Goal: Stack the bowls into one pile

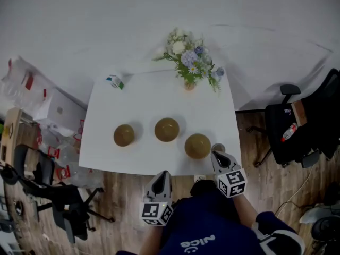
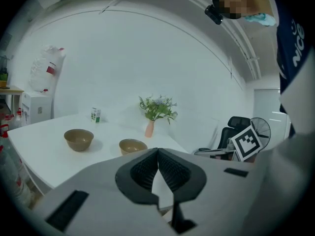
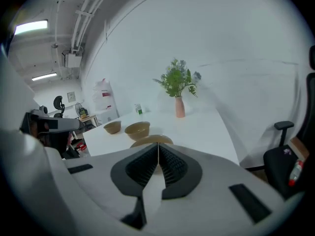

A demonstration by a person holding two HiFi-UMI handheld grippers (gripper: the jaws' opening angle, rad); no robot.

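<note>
Seen from the head view, three brown bowls sit apart in a loose row on the near half of the white table (image 1: 159, 97). The left bowl (image 1: 124, 135) and the middle bowl (image 1: 167, 129) lie a little farther back, and the right bowl (image 1: 197, 145) is nearest the front edge. None sits inside another. A vase of flowers (image 1: 189, 68) stands at the far edge, and a small carton (image 1: 115, 82) stands near the far left corner. The left gripper (image 1: 162, 175) hangs just off the table's front edge, clear of every bowl. The right gripper (image 1: 217, 154) is over the front right corner, with its tip just beside the right bowl (this view does not show whether they touch).

The head view does not show how the jaws stand, but the two gripper views do. On each gripper the ribbed pads are pressed together with nothing between them.

The left gripper view shows only two of the bowls, since the gripper's own body covers the rest of the table. It adds a marker cube (image 2: 246, 141) of the other gripper, an office chair (image 2: 236, 124) and a fan (image 2: 261, 127). The right gripper view lines up all three bowls, the nearest half hidden behind its jaws, and it alone shows lit ceiling lights (image 3: 32, 27).
</note>
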